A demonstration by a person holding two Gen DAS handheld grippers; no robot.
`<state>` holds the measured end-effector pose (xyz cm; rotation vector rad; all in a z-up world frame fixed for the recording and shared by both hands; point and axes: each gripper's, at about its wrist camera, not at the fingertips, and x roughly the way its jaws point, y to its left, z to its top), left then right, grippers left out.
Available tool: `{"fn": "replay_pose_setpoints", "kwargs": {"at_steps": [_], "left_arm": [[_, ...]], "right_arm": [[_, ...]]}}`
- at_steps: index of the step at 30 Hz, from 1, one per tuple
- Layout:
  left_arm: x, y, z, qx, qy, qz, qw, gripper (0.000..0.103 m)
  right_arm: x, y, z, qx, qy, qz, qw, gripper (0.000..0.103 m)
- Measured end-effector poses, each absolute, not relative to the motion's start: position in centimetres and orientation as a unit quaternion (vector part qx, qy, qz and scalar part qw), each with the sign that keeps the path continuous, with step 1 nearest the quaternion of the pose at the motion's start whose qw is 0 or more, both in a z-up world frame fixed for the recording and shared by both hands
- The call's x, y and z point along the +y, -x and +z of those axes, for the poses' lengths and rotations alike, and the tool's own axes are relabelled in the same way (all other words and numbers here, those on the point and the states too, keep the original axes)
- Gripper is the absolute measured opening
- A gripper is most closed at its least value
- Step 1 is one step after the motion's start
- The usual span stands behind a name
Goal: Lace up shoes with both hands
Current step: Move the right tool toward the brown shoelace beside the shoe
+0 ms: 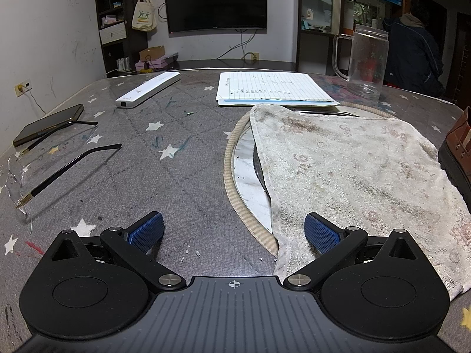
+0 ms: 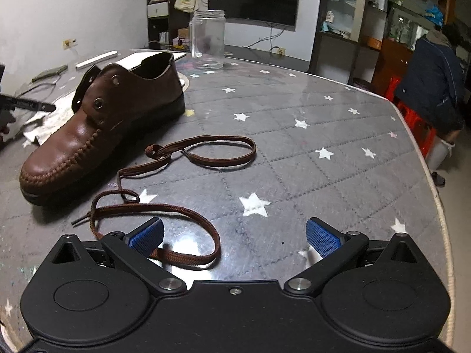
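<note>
A brown leather shoe stands unlaced on the grey star-print table, its toe toward me at the left of the right wrist view. Only its edge shows at the far right of the left wrist view. A loose brown shoelace lies coiled on the table beside the shoe. One loop reaches under the left finger of my right gripper, which is open and holds nothing. My left gripper is open and empty, low over the table at the edge of a stained white towel.
Glasses, a dark phone, a white bar-shaped device and a lined notepad lie on the table. A clear plastic mug stands behind the shoe. A person sits at the far right. The table edge curves along the right.
</note>
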<state>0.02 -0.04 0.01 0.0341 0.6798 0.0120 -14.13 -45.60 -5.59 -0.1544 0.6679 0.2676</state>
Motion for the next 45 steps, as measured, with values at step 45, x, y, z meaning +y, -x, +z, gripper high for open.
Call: {"fn": "replay_pose_setpoints", "kwargs": {"at_steps": [45], "left_arm": [[0.0,0.0,0.0,0.333,-0.017,0.006,0.943,0.103]], "right_arm": [[-42.3,13.4,-5.6,0.351,0.120,0.203,0.906,0.095]]}}
